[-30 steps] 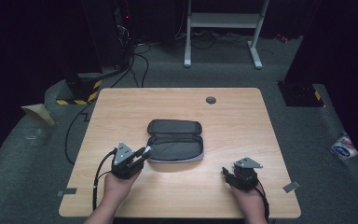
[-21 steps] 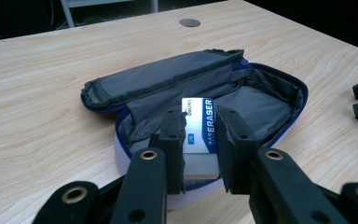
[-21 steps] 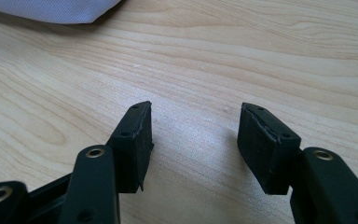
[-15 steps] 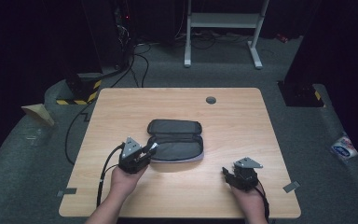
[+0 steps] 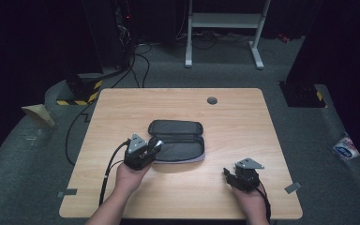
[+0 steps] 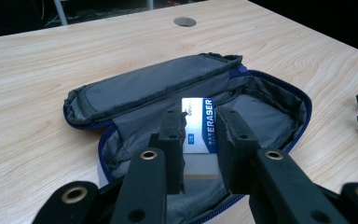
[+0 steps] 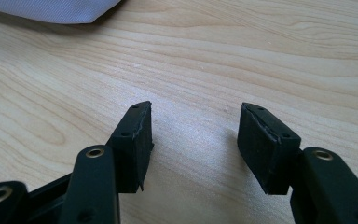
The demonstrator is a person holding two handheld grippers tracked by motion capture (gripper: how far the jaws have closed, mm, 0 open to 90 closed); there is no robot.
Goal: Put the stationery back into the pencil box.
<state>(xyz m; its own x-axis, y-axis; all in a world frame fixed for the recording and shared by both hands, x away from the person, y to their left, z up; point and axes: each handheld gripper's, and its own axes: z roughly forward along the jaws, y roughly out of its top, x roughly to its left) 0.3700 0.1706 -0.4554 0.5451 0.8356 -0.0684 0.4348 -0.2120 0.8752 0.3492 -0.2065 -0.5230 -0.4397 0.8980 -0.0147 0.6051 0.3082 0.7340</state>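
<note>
A grey pencil case (image 5: 178,140) (image 6: 242,100) lies unzipped in the middle of the table, its lid folded back. My left gripper (image 5: 153,143) (image 6: 200,128) hovers over the case's near left end, shut on a white eraser (image 6: 196,130) in a blue-and-white sleeve, which is held above the grey lining. My right gripper (image 5: 227,174) (image 7: 193,140) rests low over bare wood near the front right of the table, open with nothing between its fingers. A corner of the case (image 7: 60,10) shows at the top of the right gripper view.
The light wooden table (image 5: 122,112) has a round cable hole (image 5: 212,100) at its back edge. Cables and a yellow-black striped block (image 5: 77,96) lie on the floor to the back left. A white stand (image 5: 225,28) is behind the table.
My left gripper has moved right and slightly forward with the eraser, coming over the open case. The right gripper has stayed put.
</note>
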